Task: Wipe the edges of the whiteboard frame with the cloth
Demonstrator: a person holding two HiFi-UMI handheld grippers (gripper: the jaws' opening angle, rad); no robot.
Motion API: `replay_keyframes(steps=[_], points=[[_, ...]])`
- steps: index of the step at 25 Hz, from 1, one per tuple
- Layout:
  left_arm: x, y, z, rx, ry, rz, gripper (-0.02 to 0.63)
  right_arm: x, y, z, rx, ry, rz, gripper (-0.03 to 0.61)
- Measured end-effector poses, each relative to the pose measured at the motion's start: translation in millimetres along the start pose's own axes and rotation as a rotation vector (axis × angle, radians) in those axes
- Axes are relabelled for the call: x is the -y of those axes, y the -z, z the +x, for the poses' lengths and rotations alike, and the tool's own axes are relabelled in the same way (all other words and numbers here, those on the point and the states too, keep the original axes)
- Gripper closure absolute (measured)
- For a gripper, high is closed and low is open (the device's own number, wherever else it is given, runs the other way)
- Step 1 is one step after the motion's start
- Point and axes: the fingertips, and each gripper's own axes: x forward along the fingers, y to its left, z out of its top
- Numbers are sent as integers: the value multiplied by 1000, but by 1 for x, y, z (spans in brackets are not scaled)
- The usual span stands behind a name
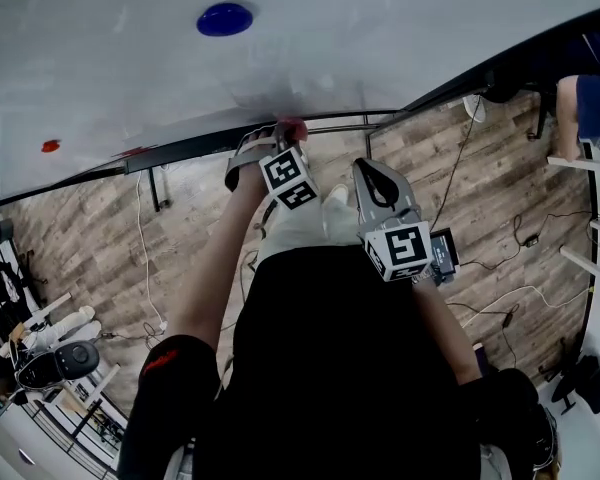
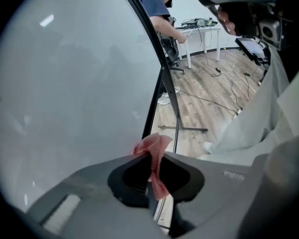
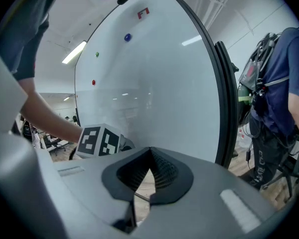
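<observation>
Left hand-held gripper (image 2: 156,156) pinches the pink cloth (image 2: 152,144), pressed, it seems, against the whiteboard frame (image 2: 150,114) along its lower edge. Right hand-held gripper (image 3: 150,152) hangs apart, clenched on nothing. Wiping looks under way; next, a steady slide along the frame.

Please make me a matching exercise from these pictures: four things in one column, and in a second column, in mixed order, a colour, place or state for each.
Things
1. cloth
2. blue magnet
3. right gripper
4. whiteboard frame

Descriptions
A. black
B. shut, with nothing between its jaws
C. pinched in the left gripper
D. stuck on the whiteboard

Pairs: 1-C, 2-D, 3-B, 4-A
</observation>
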Motion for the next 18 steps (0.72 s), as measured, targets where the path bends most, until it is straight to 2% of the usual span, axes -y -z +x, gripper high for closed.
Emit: replay_keyframes(steps=[18], points=[[5,-18,4,10,8,20,571,14,2,-8,9,49,23,577]])
